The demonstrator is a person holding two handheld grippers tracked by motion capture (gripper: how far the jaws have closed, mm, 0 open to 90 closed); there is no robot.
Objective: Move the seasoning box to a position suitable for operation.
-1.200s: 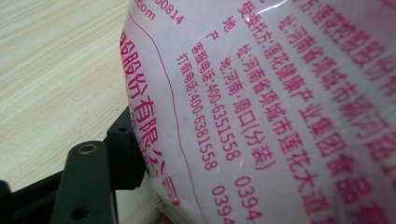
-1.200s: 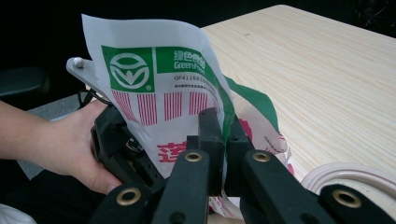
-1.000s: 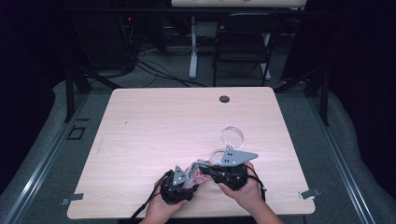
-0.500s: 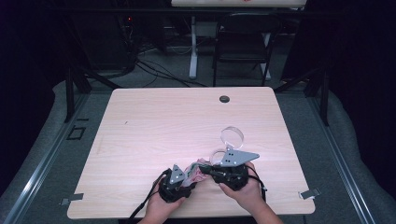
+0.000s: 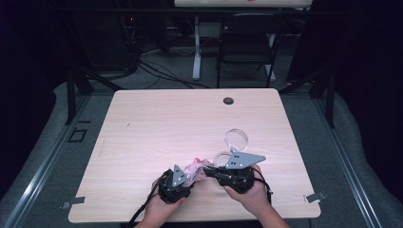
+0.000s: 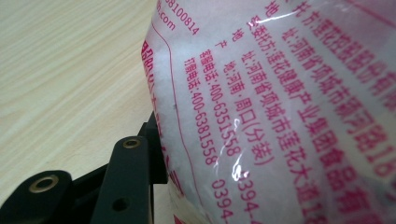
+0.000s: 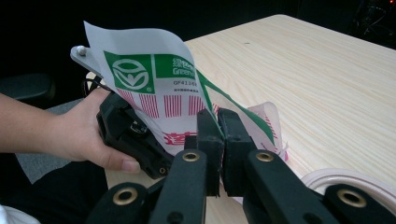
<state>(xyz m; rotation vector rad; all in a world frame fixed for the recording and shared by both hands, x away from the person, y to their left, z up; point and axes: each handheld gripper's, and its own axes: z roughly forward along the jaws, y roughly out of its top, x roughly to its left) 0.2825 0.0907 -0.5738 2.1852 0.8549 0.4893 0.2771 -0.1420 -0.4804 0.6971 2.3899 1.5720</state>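
The tabletop [image 5: 157,128] is pale wood-grain laminate with rounded corners, and a dark round cable hole [image 5: 228,100] sits near its far edge at about 12 o'clock. Grey carpet surrounds it; beyond, in a dark room, stand a black chair [image 5: 247,45], a white table leg [image 5: 196,52] and loose cables on the floor.

Near the tabletop's 6 o'clock edge, a plastic packet [image 5: 196,167] printed in pink and green hangs between both grippers. The right gripper [image 7: 219,135] has its jaws pressed together on the packet's thin top edge. The left gripper [image 5: 177,183], at 7 o'clock, has just been closing its jaws, with the packet's bulging white-filled body between them; whether the pads press it I cannot tell. A clear tape ring [image 5: 236,138] lies at 1 o'clock of the right gripper, just beside it.
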